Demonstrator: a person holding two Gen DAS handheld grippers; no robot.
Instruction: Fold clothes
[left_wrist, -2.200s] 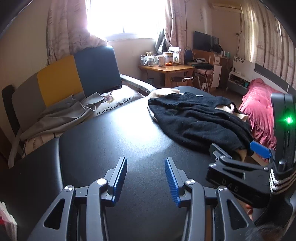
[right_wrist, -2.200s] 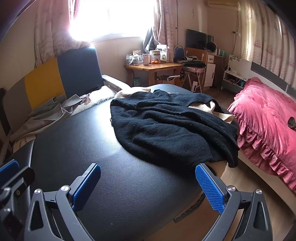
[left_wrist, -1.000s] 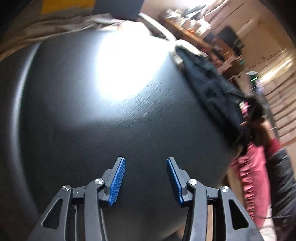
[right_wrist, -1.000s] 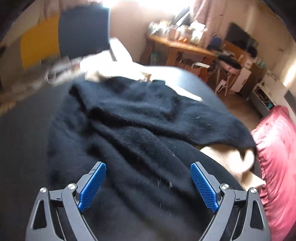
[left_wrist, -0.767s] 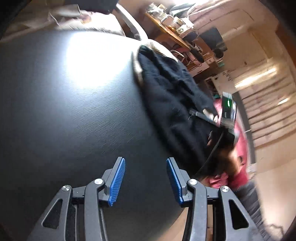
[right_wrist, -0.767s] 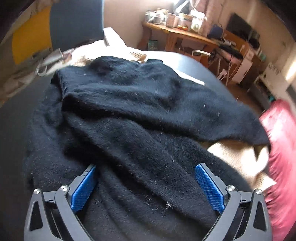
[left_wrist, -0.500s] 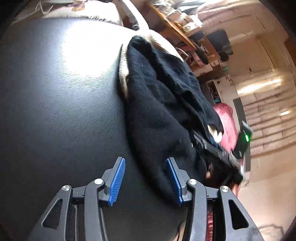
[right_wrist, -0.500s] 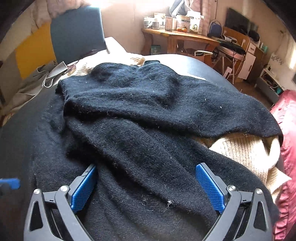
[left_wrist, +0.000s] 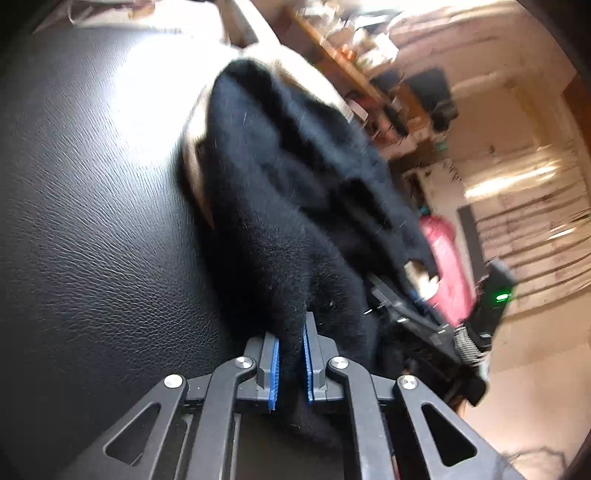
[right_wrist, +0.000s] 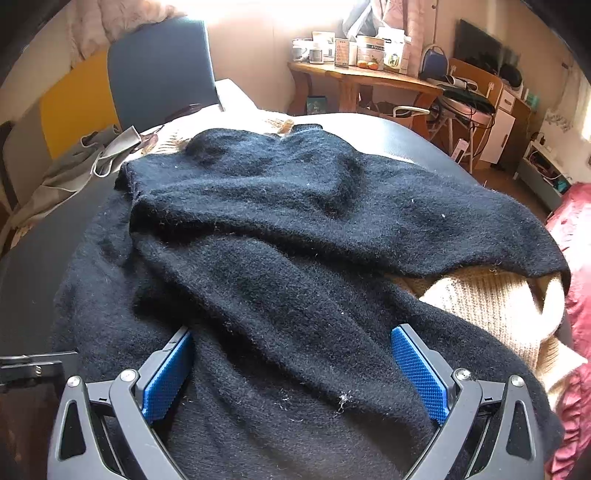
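Observation:
A fuzzy black sweater (right_wrist: 295, 236) lies crumpled on a black leather table (left_wrist: 92, 229), on top of a cream knit garment (right_wrist: 491, 299). My left gripper (left_wrist: 290, 363) is shut on the near edge of the black sweater (left_wrist: 280, 229), a fold of cloth pinched between its blue pads. My right gripper (right_wrist: 295, 373) is open wide, low over the sweater, its fingers straddling a broad fold. The right gripper also shows in the left wrist view (left_wrist: 417, 325), at the sweater's right edge.
A grey garment (right_wrist: 74, 170) lies at the table's far left by a yellow and blue chair (right_wrist: 122, 88). A wooden desk (right_wrist: 362, 81) with jars stands behind. A pink bed cover (right_wrist: 576, 258) is to the right, past the table edge.
My left gripper has moved right onto the sweater's edge and closed on it. My right gripper has moved forward over the sweater and stays open.

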